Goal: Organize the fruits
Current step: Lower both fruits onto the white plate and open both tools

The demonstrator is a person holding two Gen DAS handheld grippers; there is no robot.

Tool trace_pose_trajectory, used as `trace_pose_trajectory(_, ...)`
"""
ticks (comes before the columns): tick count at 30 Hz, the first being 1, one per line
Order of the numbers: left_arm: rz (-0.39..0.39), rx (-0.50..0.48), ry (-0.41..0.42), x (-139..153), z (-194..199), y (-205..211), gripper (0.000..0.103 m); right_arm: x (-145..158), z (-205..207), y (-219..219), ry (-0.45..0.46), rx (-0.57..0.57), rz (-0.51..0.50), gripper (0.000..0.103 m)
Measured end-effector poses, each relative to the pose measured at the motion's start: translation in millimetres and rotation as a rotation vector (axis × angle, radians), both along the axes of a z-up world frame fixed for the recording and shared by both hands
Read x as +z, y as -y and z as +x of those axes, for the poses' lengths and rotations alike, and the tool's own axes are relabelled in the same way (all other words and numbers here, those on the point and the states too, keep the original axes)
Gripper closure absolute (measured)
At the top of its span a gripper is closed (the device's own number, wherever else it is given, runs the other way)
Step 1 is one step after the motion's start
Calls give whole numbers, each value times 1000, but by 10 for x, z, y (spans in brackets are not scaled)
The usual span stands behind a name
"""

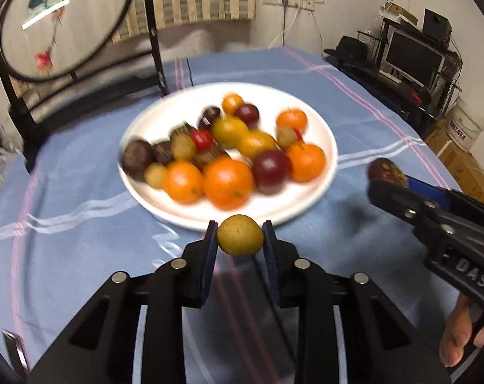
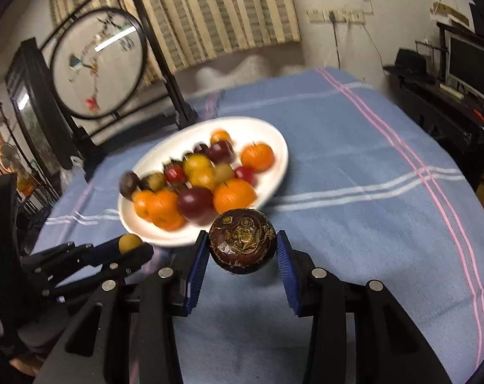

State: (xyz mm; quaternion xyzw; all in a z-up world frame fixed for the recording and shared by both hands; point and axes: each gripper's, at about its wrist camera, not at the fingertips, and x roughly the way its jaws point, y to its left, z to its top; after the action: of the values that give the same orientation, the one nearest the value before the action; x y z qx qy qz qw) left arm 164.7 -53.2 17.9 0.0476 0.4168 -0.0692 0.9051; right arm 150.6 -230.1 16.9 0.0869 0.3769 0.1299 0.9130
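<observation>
A white plate (image 1: 318,121) on the blue tablecloth holds several oranges, dark purple fruits, yellow-green fruits and small red ones; the plate also shows in the right wrist view (image 2: 165,150). My left gripper (image 1: 240,235) is shut on a small yellow-green fruit (image 1: 239,235), held above the cloth just in front of the plate. My right gripper (image 2: 242,249) is shut on a dark brown mangosteen (image 2: 242,240), held right of the plate's near edge. The right gripper (image 1: 386,176) shows in the left view, the left gripper (image 2: 130,246) in the right view.
A blue tablecloth (image 2: 370,166) with white and pink stripes covers the table. A round embroidered screen (image 1: 66,22) on a black stand is at the back left. A desk with a monitor (image 1: 411,57) stands beyond the right table edge. The plate and its fruit are motion-blurred.
</observation>
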Motion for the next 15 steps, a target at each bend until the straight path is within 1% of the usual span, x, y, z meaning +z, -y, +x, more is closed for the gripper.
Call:
trace_pose_trajectory(2,1,24,22,119,107,-97,76,76,-1,-24,18,-9,15,60)
trace_pose_trajectory(4,1,43,41,218,237,-165,76,174,66,-96,33,9,24,60)
trace_pose_trajectory(7,2,85,61,322,477,-268,76,292,305,-259,53,36,18,60)
trace_pose_trajectory(9,-24,115,51,335,647,-349,76,299,513,-384,33,44,5,60)
trace_pose_trajectory(12,-51,161,25,275,824,-460,76,205,835,-537,-15,53,33,59)
trace_pose_trajectory(13,-61,162,17,250,859,-478,74,172,912,-547,-21,40,57,58)
trace_pose_trajectory(14,-70,165,11,232,892,-490,66,160,955,-541,-21,25,72,48)
trace_pose_trajectory(15,-73,171,8,222,906,-501,41,151,1008,-501,-9,-18,90,43)
